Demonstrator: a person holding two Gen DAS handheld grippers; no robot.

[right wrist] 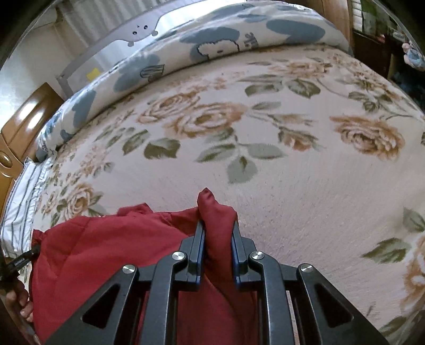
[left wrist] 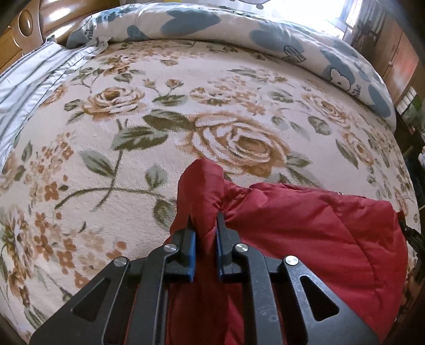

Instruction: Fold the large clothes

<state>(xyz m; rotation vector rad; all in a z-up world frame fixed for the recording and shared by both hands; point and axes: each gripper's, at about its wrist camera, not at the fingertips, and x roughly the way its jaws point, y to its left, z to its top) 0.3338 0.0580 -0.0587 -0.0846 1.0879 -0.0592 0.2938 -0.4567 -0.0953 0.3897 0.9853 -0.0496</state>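
A dark red padded jacket (left wrist: 305, 228) hangs over the near edge of the bed, held up at two points. My left gripper (left wrist: 205, 220) is shut on a bunched corner of it, which sticks up between the fingers (left wrist: 190, 233). The jacket stretches away to the right in this view. In the right wrist view the red jacket (right wrist: 106, 252) spreads to the left, and my right gripper (right wrist: 217, 228) is shut on another bunched corner. Both grippers hold the fabric a little above the blanket.
A cream floral blanket (left wrist: 186, 106) covers the bed. A rolled white and blue duvet (left wrist: 239, 31) lies along the far side. A striped pillow (left wrist: 24, 79) sits at the left by the wooden headboard (left wrist: 26, 18). Furniture stands at the right (left wrist: 403, 79).
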